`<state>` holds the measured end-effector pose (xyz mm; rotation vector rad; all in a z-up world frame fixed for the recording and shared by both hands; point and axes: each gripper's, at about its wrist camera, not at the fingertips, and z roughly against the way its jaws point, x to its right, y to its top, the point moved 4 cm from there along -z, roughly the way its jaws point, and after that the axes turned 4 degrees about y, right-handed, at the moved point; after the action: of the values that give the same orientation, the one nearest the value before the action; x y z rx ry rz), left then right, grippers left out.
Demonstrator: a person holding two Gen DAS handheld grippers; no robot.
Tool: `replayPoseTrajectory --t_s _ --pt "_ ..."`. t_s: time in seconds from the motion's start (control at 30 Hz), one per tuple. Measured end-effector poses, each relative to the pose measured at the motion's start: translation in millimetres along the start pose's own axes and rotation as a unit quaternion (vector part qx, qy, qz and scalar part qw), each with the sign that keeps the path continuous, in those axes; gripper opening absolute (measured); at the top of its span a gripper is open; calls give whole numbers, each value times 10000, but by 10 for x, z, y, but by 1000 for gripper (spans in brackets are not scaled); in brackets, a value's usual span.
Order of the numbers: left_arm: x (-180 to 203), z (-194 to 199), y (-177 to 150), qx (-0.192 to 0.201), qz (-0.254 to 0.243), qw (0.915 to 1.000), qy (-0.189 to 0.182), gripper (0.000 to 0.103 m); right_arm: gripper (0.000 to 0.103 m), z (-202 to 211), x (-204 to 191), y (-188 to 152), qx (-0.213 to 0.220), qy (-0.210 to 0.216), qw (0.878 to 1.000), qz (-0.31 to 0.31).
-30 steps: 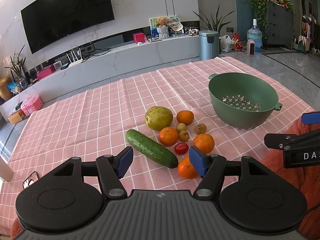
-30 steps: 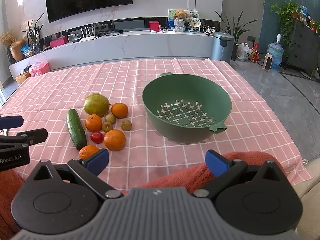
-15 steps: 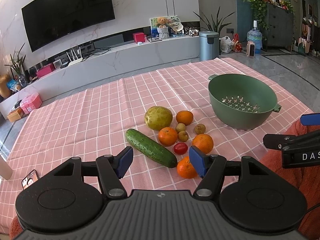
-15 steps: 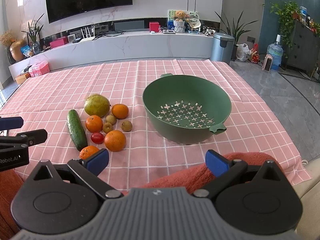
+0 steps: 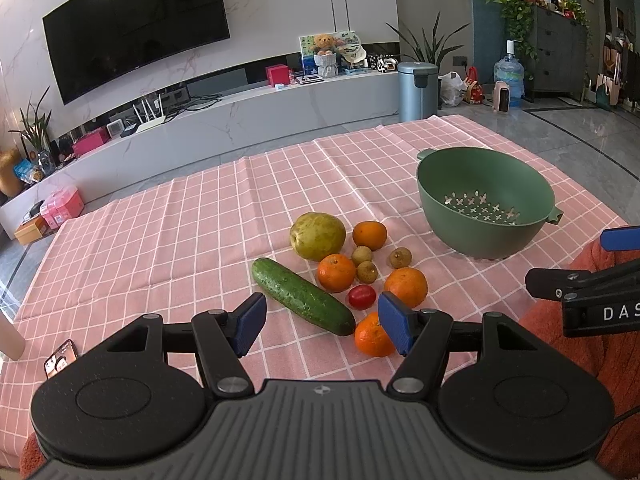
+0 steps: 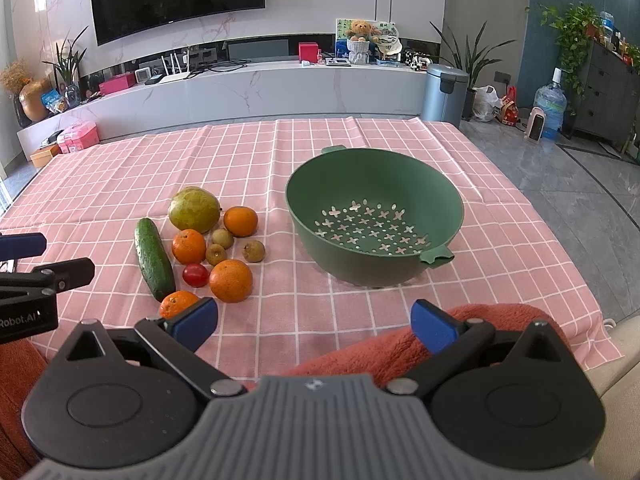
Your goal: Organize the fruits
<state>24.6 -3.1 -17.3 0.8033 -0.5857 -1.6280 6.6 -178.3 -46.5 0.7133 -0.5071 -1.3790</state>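
White lettering reading "DAS" shows on the black body of the right tool (image 5: 602, 276) where it juts in at the edge of the left wrist view, and "Robot.AI" can be read on the side of the left tool (image 6: 24, 264) in the right wrist view; no other writing is legible. Both tools hang above the near edge of the bench (image 6: 360, 136), which is covered by a pink checked cloth, and each stands wide open with nothing between its blue pads (image 5: 250, 322). The fruits lie in a loose cluster left of centre: a cucumber (image 6: 154, 258) on the outer left, a large yellow-green fruit (image 6: 193, 209) behind it, four oranges (image 6: 231, 281), a small red tomato (image 6: 195, 275) and three small brown fruits (image 6: 253, 251). The nearest orange sits just beyond the left tool's right pad. A green colander (image 6: 374, 216) stands to the right of the cluster, apart from it, and holds nothing. A strip of bare cloth separates the fruit from the colander, and wide bare cloth reaches to the far and left edges. An orange-red fleece (image 6: 384, 344) lies at the near edge under the right tool. A phone (image 5: 60, 358) rests near the left corner.
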Motion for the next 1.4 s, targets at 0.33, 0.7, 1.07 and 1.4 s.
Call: replayPoseTrajectory --t_s 0.33,0.7,1.07,1.4 --pt "-11 0 -4 1 13 10000 -7 76 99 -15 -10 -5 12 0 10000 19" --pt "-65 -16 9 -27 71 10000 -6 76 99 -27 -39 11 -11 11 10000 65" --pt "-65 -35 -11 -32 83 10000 -8 76 99 -36 -49 7 -3 59 10000 70" --pt "-42 -164 -51 -327 170 9985 -414 74 98 -145 -42 23 175 573 9982 -78"
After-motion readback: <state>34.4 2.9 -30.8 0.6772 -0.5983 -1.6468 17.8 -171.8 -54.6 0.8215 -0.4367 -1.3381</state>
